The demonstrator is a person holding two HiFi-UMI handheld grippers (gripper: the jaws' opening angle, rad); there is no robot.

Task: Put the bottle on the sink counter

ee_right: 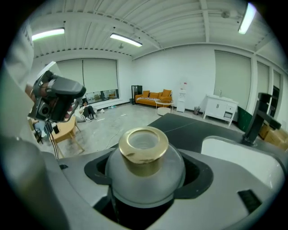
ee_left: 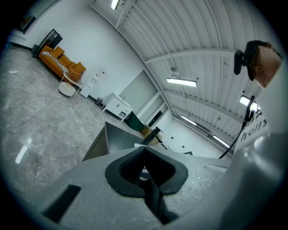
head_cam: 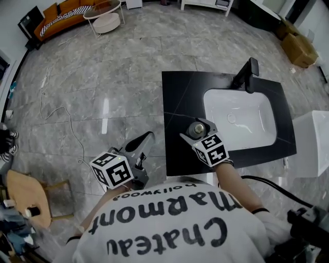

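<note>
A round frosted-grey bottle (ee_right: pixel 144 168) with a gold collar sits clamped between the pads of my right gripper (ee_right: pixel 146 179), which is shut on it. In the head view the bottle (head_cam: pixel 197 129) and right gripper (head_cam: pixel 198 131) hang over the left part of the black sink counter (head_cam: pixel 177 102), just left of the white basin (head_cam: pixel 239 120). My left gripper (head_cam: pixel 145 139) is held off the counter's left side over the floor, its jaws pressed together with nothing between them (ee_left: pixel 145 168).
A black tap (head_cam: pixel 247 74) stands at the basin's far rim. A white cabinet (head_cam: pixel 314 138) is right of the counter. A wooden chair (head_cam: pixel 28 198) stands at the lower left; an orange sofa (head_cam: pixel 72 15) and a round table (head_cam: pixel 103 13) are far off.
</note>
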